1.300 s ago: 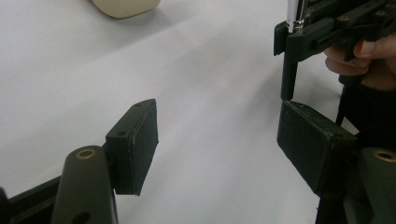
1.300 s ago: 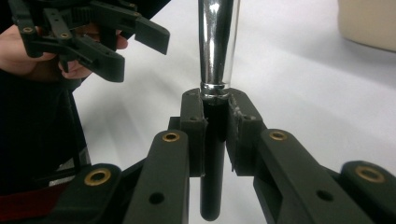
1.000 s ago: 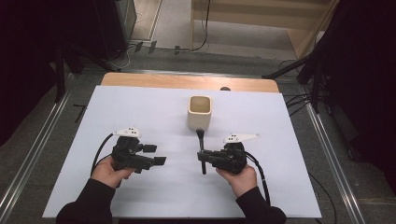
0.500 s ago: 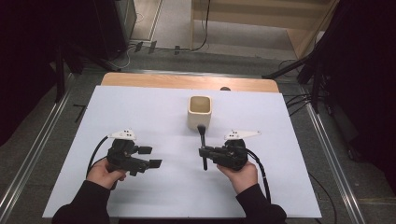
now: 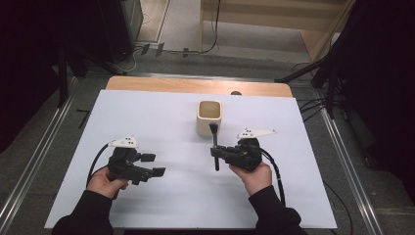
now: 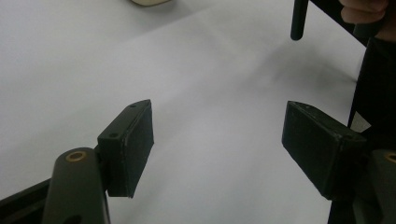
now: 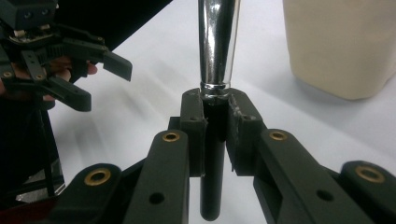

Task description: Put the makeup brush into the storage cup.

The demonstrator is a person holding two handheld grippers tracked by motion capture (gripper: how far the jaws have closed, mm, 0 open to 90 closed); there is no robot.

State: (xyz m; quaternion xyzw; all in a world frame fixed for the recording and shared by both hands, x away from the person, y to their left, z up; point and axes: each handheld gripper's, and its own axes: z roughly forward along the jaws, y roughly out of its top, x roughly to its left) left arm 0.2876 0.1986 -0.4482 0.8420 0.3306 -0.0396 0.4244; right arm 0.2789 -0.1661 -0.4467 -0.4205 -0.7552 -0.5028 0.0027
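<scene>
Two grippers work low over the white bench [image 5: 161,112], and only one carries anything. Nearest the person, the left gripper [image 5: 151,165] hangs just above the bench surface with its jaws wide and nothing between them; they have just been opening a little further. A bit farther in, the right gripper [image 5: 216,152] has its jaws closed tight on a brush [image 5: 214,142], pinching the black handle just below the shiny metal ferrule, as the right gripper view shows [image 7: 215,126]. The brush is lifted clear of the bench, its bristle end pointing away toward the cream cup [image 5: 209,117], which stands upright just beyond the tip with its mouth open. The step in hand looks like carrying the brush to the cup. The next move likely calls for raising the brush above the rim, tipping it more upright, lowering it inside, then easing the jaws apart; clipping the rim could topple the cup.
</scene>
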